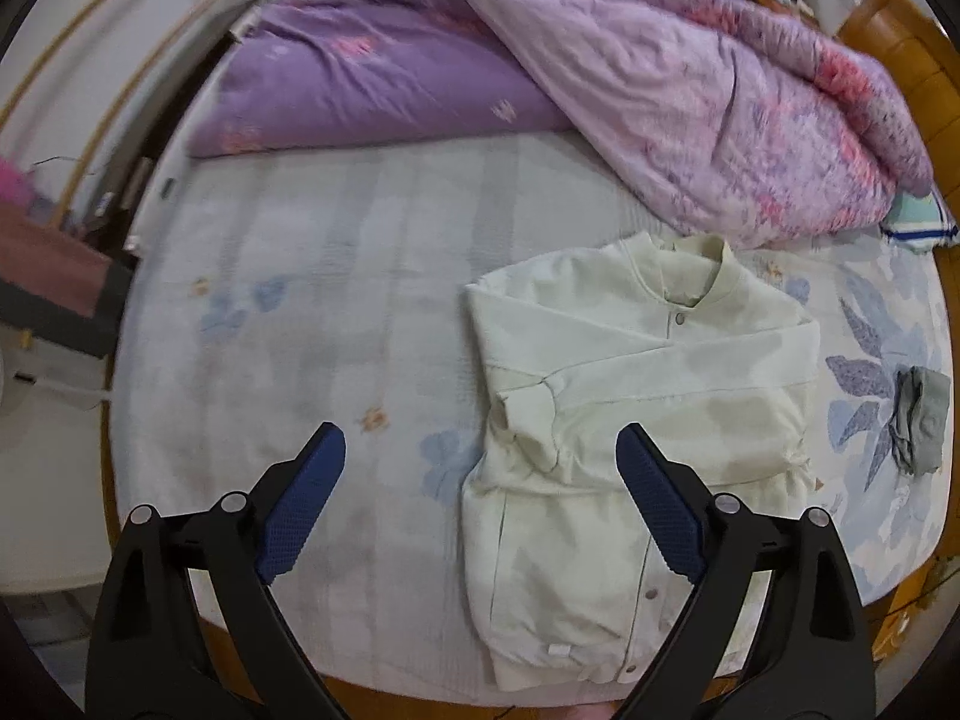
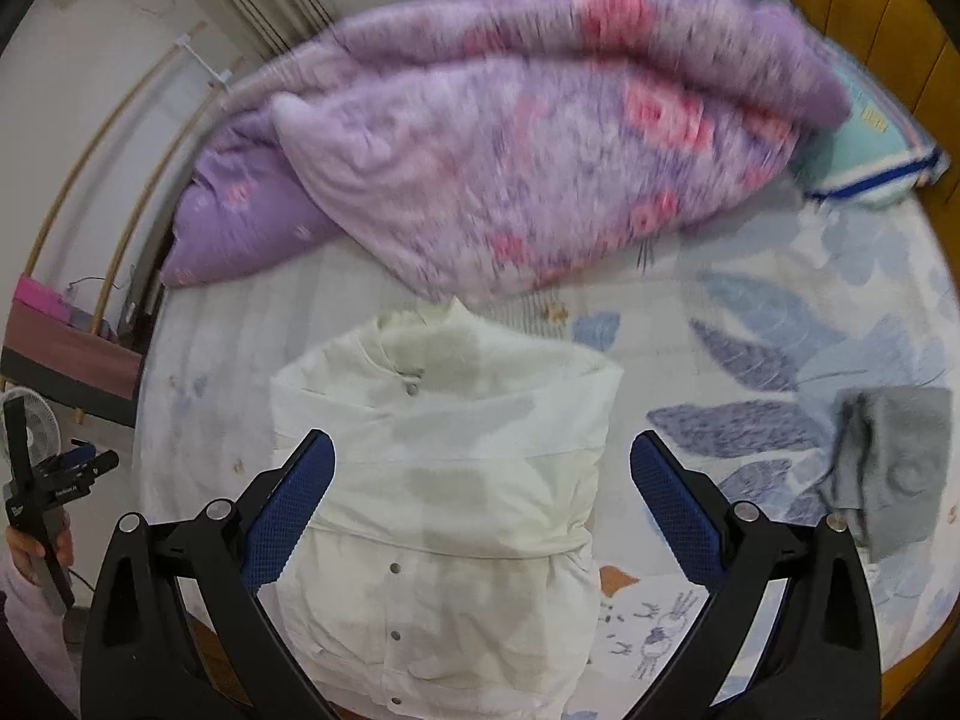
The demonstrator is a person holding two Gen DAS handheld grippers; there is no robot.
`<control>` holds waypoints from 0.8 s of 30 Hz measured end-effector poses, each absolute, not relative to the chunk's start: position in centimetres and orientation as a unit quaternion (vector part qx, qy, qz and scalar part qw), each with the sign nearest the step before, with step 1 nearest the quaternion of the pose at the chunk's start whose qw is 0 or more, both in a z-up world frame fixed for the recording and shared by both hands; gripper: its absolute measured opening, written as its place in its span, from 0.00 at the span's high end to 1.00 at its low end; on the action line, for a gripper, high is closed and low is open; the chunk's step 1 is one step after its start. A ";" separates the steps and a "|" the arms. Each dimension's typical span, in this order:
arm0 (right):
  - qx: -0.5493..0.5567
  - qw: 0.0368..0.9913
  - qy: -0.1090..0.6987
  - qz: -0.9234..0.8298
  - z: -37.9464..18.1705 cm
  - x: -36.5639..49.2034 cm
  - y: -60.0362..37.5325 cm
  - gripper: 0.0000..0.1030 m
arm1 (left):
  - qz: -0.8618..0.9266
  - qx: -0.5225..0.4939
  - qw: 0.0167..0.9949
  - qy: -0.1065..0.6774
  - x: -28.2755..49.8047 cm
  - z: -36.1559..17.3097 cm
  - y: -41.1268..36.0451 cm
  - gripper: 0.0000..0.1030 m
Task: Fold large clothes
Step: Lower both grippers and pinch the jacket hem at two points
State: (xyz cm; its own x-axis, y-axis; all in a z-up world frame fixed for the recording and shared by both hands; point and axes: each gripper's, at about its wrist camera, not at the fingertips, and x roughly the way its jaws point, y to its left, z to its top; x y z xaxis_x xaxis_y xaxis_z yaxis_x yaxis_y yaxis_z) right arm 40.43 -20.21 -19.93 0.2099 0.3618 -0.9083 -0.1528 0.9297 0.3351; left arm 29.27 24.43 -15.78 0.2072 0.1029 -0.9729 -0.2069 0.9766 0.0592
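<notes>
Jacket, pale cream cotton with a stand collar and snap buttons [image 1: 636, 438], lies flat on the floral blue-and-white bed sheet [image 1: 300, 330], just below the crumpled pink-and-purple quilt [image 1: 690, 90]. One jacket only, with both sleeves already crossed over its chest, so you look to be midway: the sides are in and the lengthwise fold remains.

Your left tool [image 1: 480, 504] hangs above the jacket's left edge, fingers spread wide with nothing between them. Your right tool [image 2: 483, 510] is likewise agape and empty, poised over the jacket's middle. In the right wrist view your left tool also shows well to the jacket's left, held in a hand.

Next, you would likely need to take the hem at both corners and bring it up toward the collar, keeping the crossed sleeves from sliding.

One small grey bundle of cloth [image 2: 894, 468] sits well to the jacket's right; one striped teal pillow [image 2: 870, 150] lies beyond it, beside the quilt.
</notes>
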 end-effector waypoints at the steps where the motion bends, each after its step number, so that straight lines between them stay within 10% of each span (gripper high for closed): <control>1: 0.088 0.765 0.618 0.158 -21.2 41.3 -20.2 0.08 | 0.093 -0.040 0.771 0.629 30.5 -17.0 24.6 0.11; 24: -0.035 0.619 0.783 0.049 -50.5 54.1 -17.1 0.08 | 0.098 -0.124 0.630 0.760 46.5 -48.5 32.5 0.11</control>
State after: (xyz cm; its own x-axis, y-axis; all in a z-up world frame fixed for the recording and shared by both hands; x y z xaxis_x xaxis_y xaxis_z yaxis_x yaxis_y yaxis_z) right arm 54.12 -17.06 -50.48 -0.2301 0.0056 -0.9732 -0.1147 0.9929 0.0329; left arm 46.53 32.46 -48.54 -0.1757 -0.0651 -0.9823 -0.3121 0.9500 -0.0071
